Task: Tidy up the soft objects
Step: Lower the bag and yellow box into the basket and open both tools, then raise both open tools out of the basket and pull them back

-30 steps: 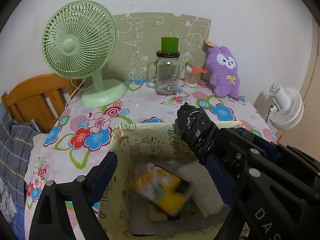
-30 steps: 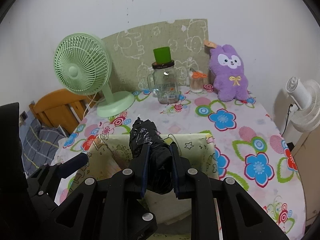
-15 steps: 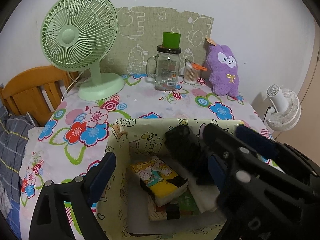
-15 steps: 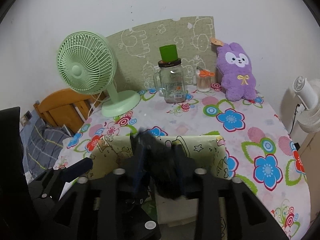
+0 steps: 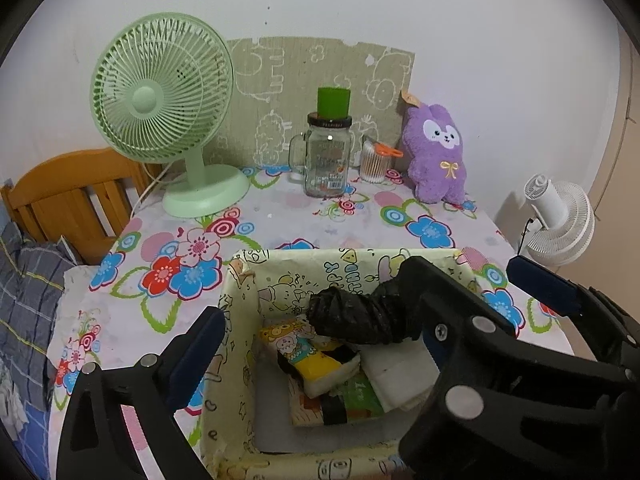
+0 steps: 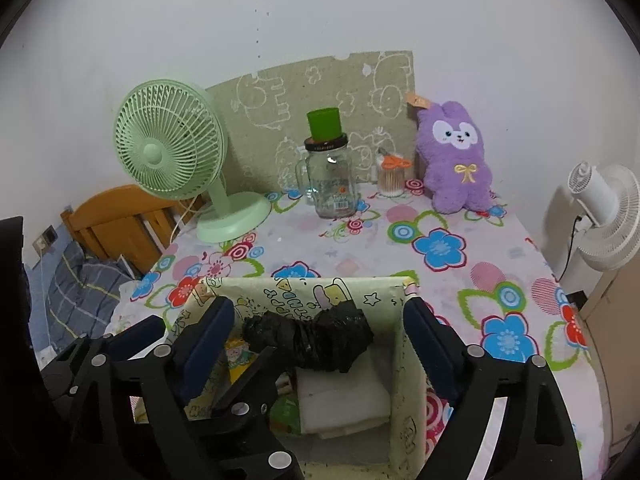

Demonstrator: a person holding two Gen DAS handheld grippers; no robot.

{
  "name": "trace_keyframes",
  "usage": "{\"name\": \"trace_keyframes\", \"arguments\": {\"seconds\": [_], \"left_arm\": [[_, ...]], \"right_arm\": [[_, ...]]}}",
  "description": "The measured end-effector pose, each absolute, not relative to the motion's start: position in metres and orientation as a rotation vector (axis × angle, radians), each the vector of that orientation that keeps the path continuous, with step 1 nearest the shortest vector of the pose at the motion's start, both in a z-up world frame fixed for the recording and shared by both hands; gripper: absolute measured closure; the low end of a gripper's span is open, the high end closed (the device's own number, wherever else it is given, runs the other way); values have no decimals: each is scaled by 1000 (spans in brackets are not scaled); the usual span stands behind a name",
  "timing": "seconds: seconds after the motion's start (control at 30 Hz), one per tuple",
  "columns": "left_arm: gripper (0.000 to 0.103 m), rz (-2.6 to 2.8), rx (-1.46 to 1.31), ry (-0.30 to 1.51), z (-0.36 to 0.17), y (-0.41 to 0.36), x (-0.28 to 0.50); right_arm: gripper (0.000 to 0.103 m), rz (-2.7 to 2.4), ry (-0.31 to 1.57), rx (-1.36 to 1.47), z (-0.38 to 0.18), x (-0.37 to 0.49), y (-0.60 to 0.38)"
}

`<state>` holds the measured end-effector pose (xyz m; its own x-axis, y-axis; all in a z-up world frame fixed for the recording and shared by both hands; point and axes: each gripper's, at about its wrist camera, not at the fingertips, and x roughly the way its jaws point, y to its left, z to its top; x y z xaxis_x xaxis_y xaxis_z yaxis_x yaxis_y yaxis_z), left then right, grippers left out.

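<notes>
Black bag roll (image 6: 310,338) lies inside the box (image 6: 404,364), jaws spread.

Green fan (image 5: 162,98), glass jar (image 5: 328,158), perhaps cotton swabs (image 5: 375,165) on floral tablecloth (image 5: 280,220).

I find the box (image 5: 240,300) at the table's (image 5: 280,220) near edge, bag roll (image 5: 352,316) inside atop packets (image 5: 308,356). Behind: fan (image 5: 164,96) left, jar (image 5: 326,158) centre, plush (image 5: 438,152) right.

The crumpled black plastic bundle (image 6: 308,340) lies on its side, low in my right wrist view's centre, inside the cartoon-printed fabric box (image 6: 408,364); it rests across a folded white cloth (image 6: 344,400) and a yellow cartoon tissue pack (image 5: 304,352); the purple plush rabbit (image 6: 456,160) sits upright, upper right.
</notes>
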<state>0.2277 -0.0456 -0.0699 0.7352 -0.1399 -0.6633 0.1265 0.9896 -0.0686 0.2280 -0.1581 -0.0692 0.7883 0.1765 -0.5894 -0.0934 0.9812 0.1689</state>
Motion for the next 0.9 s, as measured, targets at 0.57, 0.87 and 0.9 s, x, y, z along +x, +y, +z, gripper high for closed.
{"name": "trace_keyframes", "arguments": {"seconds": [0.57, 0.87, 0.9], "left_arm": [[2, -144, -6, 634, -37, -47, 177], [2, -146, -11, 604, -27, -44, 148], [2, -147, -12, 602, -26, -44, 145]], "right_arm": [[7, 125, 566, 116, -35, 174, -162], [7, 129, 538, 104, -24, 144, -160], [7, 128, 535, 103, -22, 140, -160]]}}
